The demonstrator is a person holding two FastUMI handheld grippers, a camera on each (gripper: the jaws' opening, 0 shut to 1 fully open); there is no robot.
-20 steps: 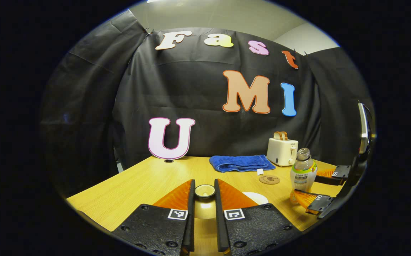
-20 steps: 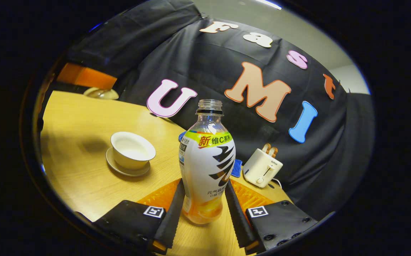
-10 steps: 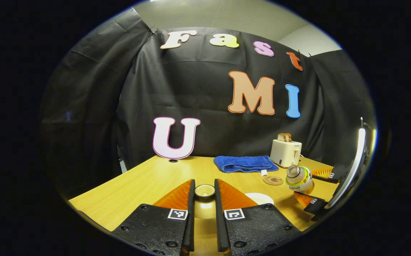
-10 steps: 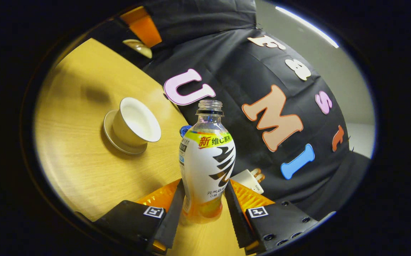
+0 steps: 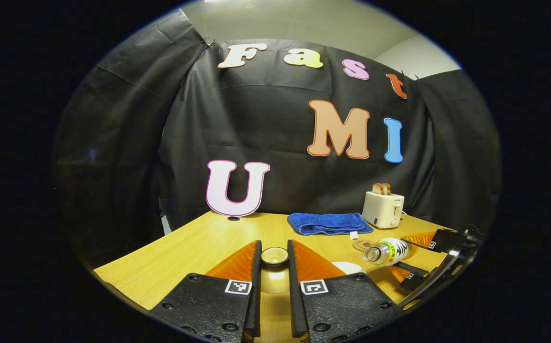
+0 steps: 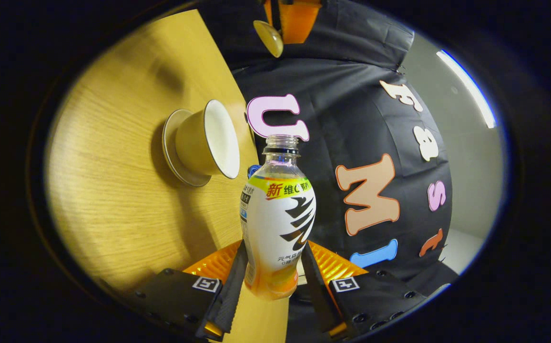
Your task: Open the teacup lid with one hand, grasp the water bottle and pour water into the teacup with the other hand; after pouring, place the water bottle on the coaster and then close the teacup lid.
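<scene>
Over the past second the clear plastic water bottle with its white, yellow-banded label (image 6: 279, 224) has swung from upright to nearly horizontal, its uncapped neck now aimed at the open cream ceramic teacup on its saucer (image 6: 204, 143), which sits at upper left of centre in the right gripper view. The right gripper (image 6: 270, 281) clamps both fingers on the bottle's lower body, a low hold that leaves the neck free to reach the rim. In the left gripper view the bottle (image 5: 386, 251) lies at lower right, long axis running left-right with the mouth to the left, above the cup's pale rim (image 5: 347, 266). The left gripper (image 5: 274, 259) at bottom centre is closed on the knob of the cream teacup lid (image 5: 274, 256), held lifted off to one side (clear of the pour, by the look of it). Whether water is flowing cannot be told. The round cork coaster (image 5: 362, 245) waits on the wooden desk (image 5: 199, 243) behind the bottle, near a folded blue towel (image 5: 328, 222).
</scene>
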